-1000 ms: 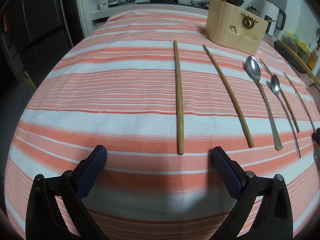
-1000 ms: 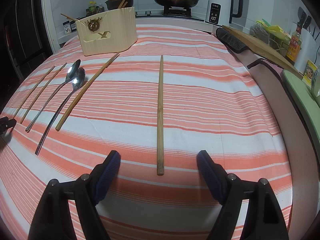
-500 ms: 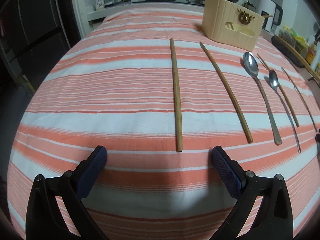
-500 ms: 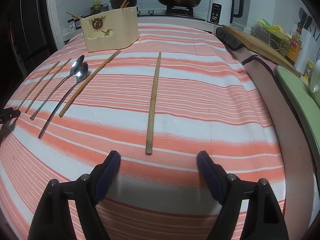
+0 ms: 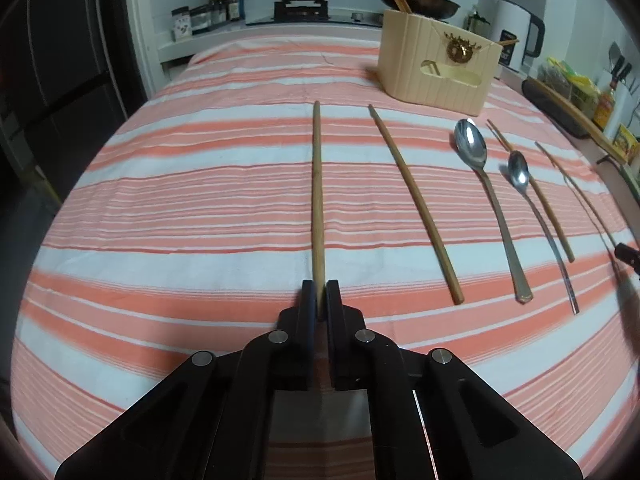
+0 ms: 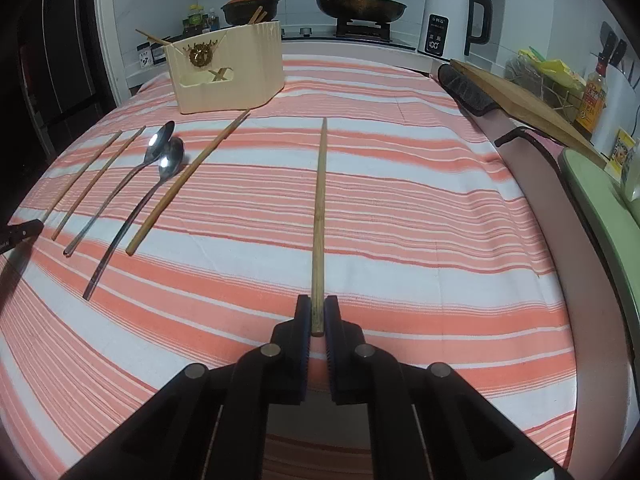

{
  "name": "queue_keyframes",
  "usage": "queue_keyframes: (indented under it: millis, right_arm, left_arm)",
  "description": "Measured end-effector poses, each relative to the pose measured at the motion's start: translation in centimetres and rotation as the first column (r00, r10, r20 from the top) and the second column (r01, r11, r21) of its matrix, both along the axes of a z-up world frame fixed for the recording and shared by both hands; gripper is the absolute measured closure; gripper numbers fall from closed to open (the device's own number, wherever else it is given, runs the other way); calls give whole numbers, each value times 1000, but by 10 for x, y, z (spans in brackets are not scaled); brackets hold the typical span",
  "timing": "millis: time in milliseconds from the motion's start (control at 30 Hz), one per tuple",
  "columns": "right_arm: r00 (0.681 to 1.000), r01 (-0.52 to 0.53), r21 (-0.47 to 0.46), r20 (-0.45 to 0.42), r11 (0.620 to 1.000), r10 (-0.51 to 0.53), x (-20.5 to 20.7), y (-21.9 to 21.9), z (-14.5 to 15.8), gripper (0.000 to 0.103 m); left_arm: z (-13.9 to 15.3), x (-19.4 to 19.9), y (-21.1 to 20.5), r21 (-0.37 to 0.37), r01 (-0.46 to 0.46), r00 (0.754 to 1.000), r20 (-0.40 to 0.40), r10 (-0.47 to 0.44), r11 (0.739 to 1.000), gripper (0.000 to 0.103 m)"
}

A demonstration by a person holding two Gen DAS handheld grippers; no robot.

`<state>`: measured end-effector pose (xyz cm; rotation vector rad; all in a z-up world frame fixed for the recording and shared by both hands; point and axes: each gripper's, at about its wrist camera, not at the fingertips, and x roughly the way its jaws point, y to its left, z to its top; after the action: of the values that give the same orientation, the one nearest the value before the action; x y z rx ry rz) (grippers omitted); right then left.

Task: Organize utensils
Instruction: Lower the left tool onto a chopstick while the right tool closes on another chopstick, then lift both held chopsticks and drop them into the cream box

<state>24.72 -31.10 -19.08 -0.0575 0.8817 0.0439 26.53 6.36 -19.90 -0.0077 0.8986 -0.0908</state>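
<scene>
Left chopstick [image 5: 318,200]: near end pinched between left gripper [image 5: 319,300] fingers, shaft running straight ahead on striped cloth [image 5: 180,200].
Right chopstick [image 6: 319,220]: near end pinched between right gripper [image 6: 317,312] fingers, likewise straight ahead.
Spoons [image 5: 472,148]: right of left fingers, beside loose chopsticks.
Holder [image 5: 436,68]: far right on worktop.

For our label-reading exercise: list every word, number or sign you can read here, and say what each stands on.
"100": display of the white electric kettle.
Small line above that display: too blurred to read.
Sauce bottle label: too blurred.
Spice jars labels: too small.
Yellow packet: print unreadable.
</scene>
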Motion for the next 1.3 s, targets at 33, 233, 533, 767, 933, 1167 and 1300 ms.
queue_keyframes:
  millis: [33,233,533,767,933,1167,1300]
  right_arm:
    - [1000,-1,-3,17,1000,1,-1,2,8,96]
    - [988,-33,-25,148,999,36,-17,15,74,96]
    - [940,-111,-7,323,994,107,-40,43,157,96]
    - [914,-172,35,380,984,146,-48,57,188,96]
    - [903,-205,67,397,976,163,-52,64,199,96]
    - [896,-238,87,405,967,184,-50,72,207,96]
    - [894,-246,91,405,965,190,-43,74,211,96]
  left_arm:
    - [6,-3,1,-11,-2,1000,12,2,1000,100]
    - [67,-28,2,-40,27,989,150,-20,999,100]
    - [150,-47,0,-89,75,943,329,-42,993,100]
    - [180,-51,-10,-129,125,924,375,-69,984,100]
    - [193,-55,-20,-143,158,914,396,-90,977,100]
    - [212,-51,-29,-152,196,898,425,-115,969,100]
    - [220,-44,-37,-145,217,891,433,-135,965,100]
